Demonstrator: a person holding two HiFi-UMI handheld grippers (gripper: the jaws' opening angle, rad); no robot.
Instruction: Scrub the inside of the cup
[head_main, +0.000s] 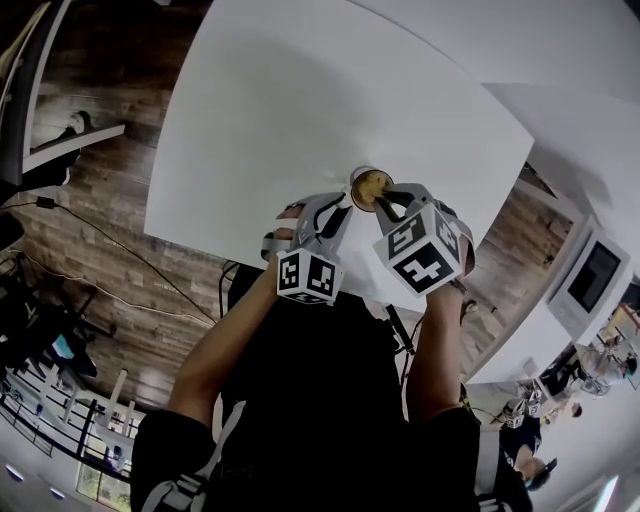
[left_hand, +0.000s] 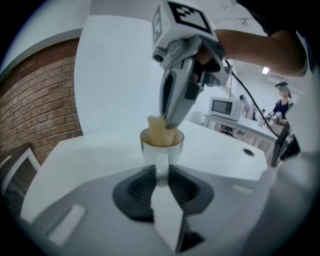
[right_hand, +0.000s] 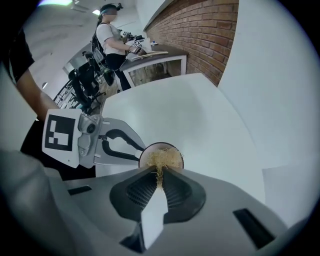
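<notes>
A small shiny cup (head_main: 368, 187) stands near the front edge of the white table (head_main: 300, 110). My left gripper (head_main: 345, 207) is shut on the cup (left_hand: 161, 150), which sits upright just past its jaws. A yellow fibrous scrubber (right_hand: 161, 160) fills the mouth of the cup (right_hand: 148, 153). My right gripper (right_hand: 160, 173) is shut on a tuft of it from above. In the left gripper view the right gripper (left_hand: 170, 121) comes down steeply into the cup with the scrubber (left_hand: 158, 129) bulging over the rim. In the right gripper view the left gripper (right_hand: 136, 151) grips the cup from the left.
The table's front edge (head_main: 250, 262) runs just under both grippers, with wooden floor (head_main: 110, 230) beyond it. A brick wall (right_hand: 200, 35) stands behind the table. A microwave (left_hand: 224, 106) sits on a far counter, and a person (right_hand: 111, 42) works at another desk in the background.
</notes>
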